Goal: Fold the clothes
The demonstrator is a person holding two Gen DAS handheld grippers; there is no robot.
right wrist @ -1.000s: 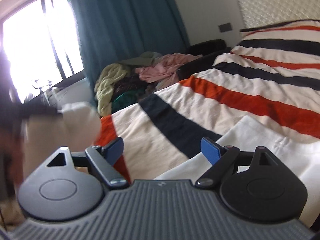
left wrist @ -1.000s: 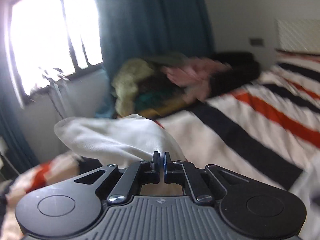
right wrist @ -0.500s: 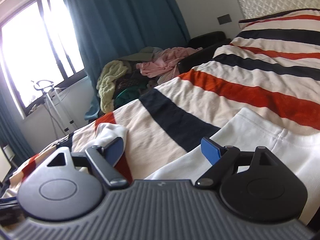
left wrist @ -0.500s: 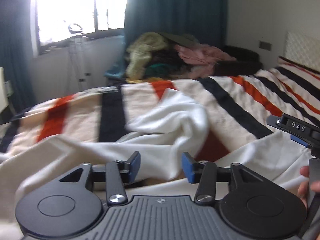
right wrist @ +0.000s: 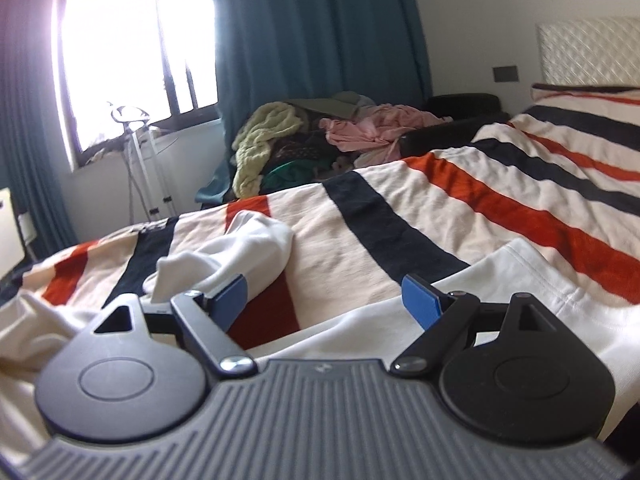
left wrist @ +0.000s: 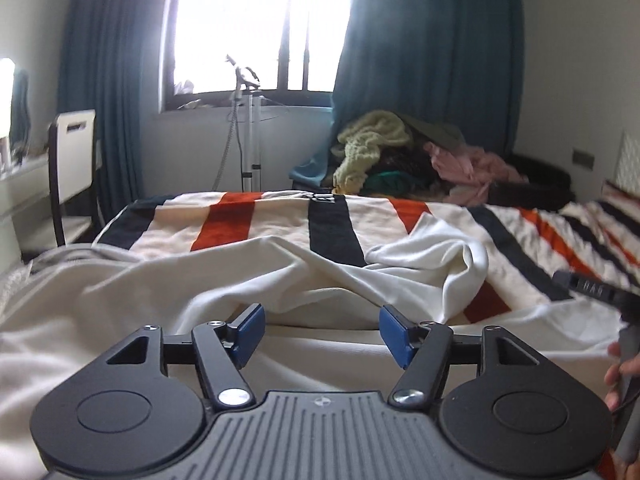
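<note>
Garment point(left wrist: 280, 280) white, spread across striped bed point(left wrist: 240, 216), long axis running left to right just ahead of left gripper point(left wrist: 320, 334), jaws opening, nothing between; bunched sleeve point(left wrist: 440, 264) beyond, toward right. Right gripper point(right wrist: 324, 298) wide open, empty, over near hem point(right wrist: 520, 264); only left view showing person's hand point(left wrist: 624, 376) at right edge
</note>
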